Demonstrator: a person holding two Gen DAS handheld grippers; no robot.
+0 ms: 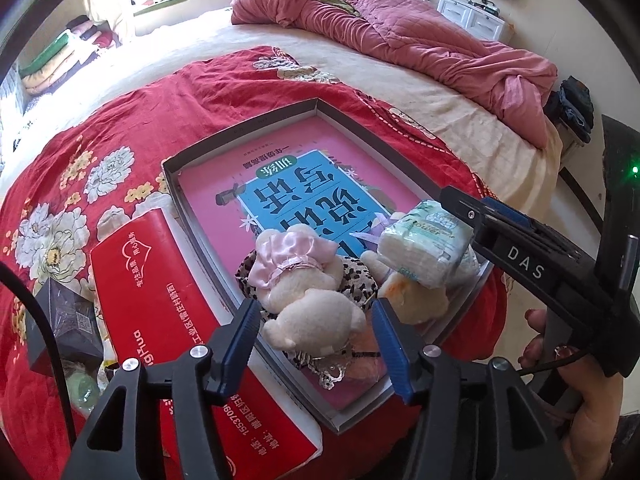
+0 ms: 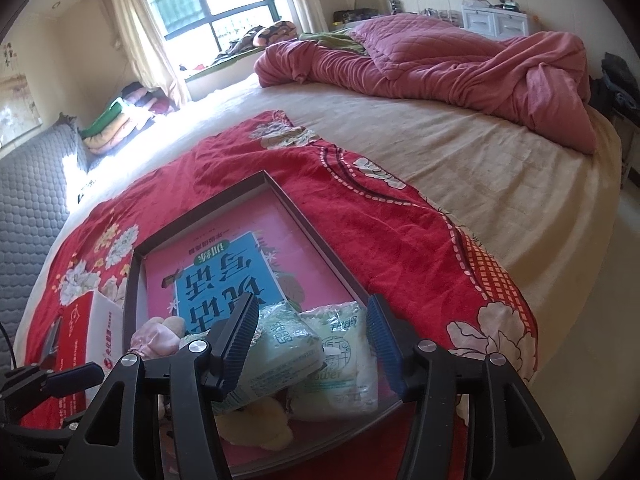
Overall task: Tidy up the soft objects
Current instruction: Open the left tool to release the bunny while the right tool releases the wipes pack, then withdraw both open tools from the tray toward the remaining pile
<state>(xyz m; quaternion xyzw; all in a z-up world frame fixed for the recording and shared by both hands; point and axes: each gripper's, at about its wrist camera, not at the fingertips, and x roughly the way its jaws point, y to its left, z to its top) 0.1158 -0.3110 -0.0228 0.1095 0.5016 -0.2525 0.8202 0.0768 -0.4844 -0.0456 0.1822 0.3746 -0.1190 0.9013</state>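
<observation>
**Soft things mostly boxed; one pack not yet settled**

Both grippers are spread: the right gripper (image 2: 312, 344) straddles a tissue pack (image 2: 280, 356), the left gripper (image 1: 316, 344) a plush bear (image 1: 308, 304). Both lie in the near end of the box (image 1: 240, 128). Outside the box's left wall sits a red carton (image 1: 160, 304).

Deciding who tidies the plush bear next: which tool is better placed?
Left. Its open tool already straddles the plush bear in the tray; the right tool sits open around the tissue pack.
</observation>
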